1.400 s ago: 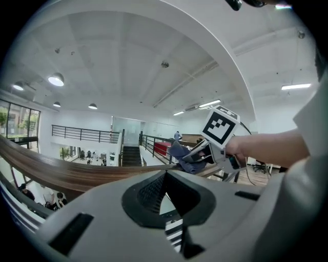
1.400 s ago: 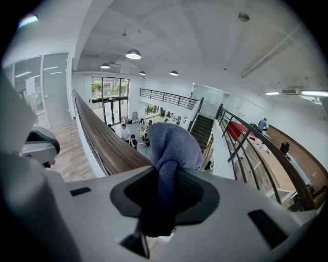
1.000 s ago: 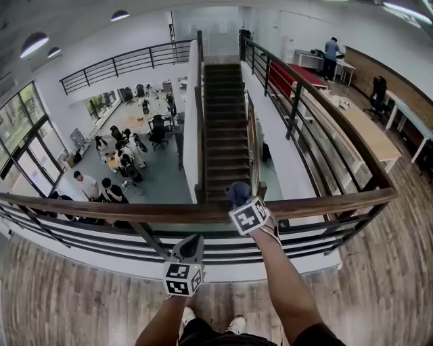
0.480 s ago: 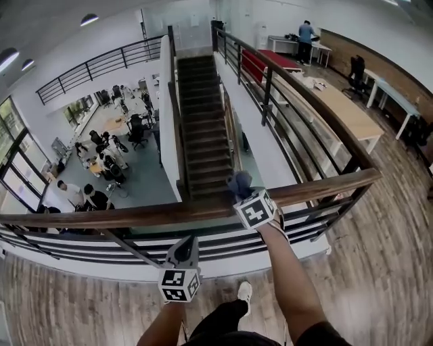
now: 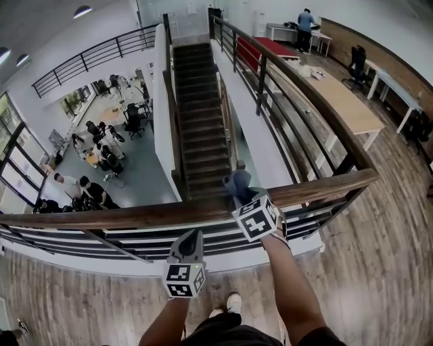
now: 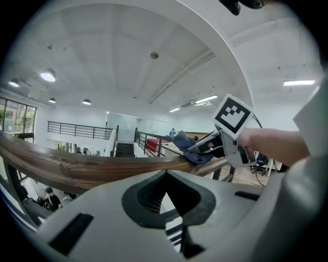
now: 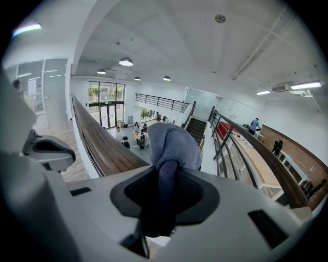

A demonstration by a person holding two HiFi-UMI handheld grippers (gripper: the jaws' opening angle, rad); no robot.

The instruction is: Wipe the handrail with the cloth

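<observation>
At the left of the head view, past the rail, a lower floor shows with people [image 5: 86, 191] among chairs. Stairs [image 5: 199, 128] run up the middle of the frame. Right of them a dark railing [image 5: 298, 108] slants toward the upper right, with a long wooden table [image 5: 348, 105] beside it and a person [image 5: 305, 20] standing at the far end. A plank floor [image 5: 379, 263] fills the lower right.

The handrail [image 5: 128, 217] is a brown wooden bar with dark grain. It crosses the frame from left to right over black bars, and nothing lies on it but the cloth.

The left tongs [image 5: 194, 236] sit at lower centre on the near side of the handrail. In the left gripper view their tips [image 6: 165, 175] meet with nothing between them, and the handrail [image 6: 77, 165] runs just beyond.

The right tongs [image 5: 241, 195] sit right of centre at the handrail. They are clamped on the cloth [image 5: 237, 181], a grey-blue, soft, bunched rag. In the right gripper view the cloth [image 7: 173, 146] bulges above the pads and a fold runs down between them. In the left gripper view the cloth [image 6: 190, 150] rests on top of the handrail.
</observation>
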